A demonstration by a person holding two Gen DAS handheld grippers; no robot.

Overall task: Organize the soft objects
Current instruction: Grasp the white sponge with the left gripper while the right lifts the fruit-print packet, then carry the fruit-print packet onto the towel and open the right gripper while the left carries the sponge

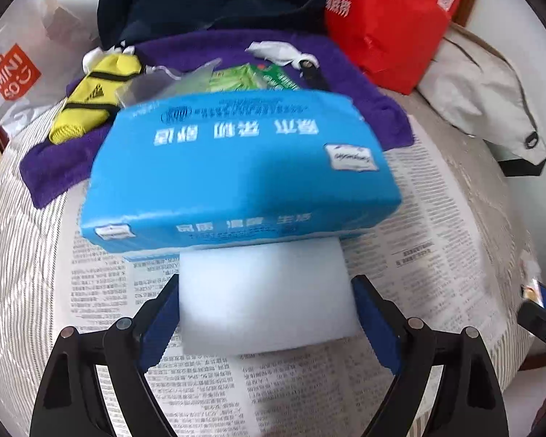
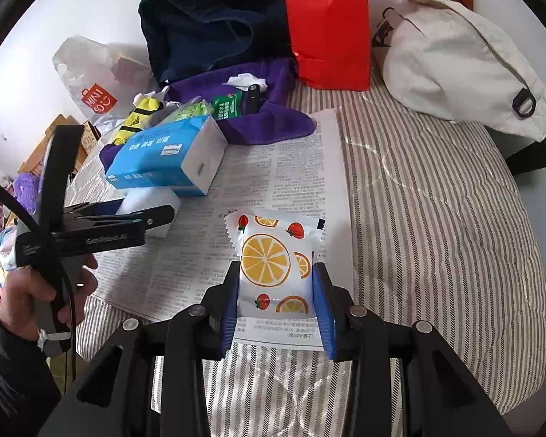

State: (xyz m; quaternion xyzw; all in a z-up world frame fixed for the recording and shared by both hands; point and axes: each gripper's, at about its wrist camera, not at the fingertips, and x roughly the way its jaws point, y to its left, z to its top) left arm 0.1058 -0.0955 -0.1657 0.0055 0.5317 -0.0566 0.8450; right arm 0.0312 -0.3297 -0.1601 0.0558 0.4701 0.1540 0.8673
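Left gripper: jaws wide, white foam block between them, pads at its sides, contact unclear. Foam lies on the newspaper on the bed, blue tissue pack touching it at 12 o'clock. Right gripper: jaws narrow, clamped on the fruit-print packet. Purple towel at 11 o'clock.

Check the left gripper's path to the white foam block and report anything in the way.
Nothing visible blocks it. The left gripper already straddles the white foam block, jaws wide, one finger at each side. The blue tissue pack sits just beyond the block, with its near edge over the block's far edge, outside the jaws.
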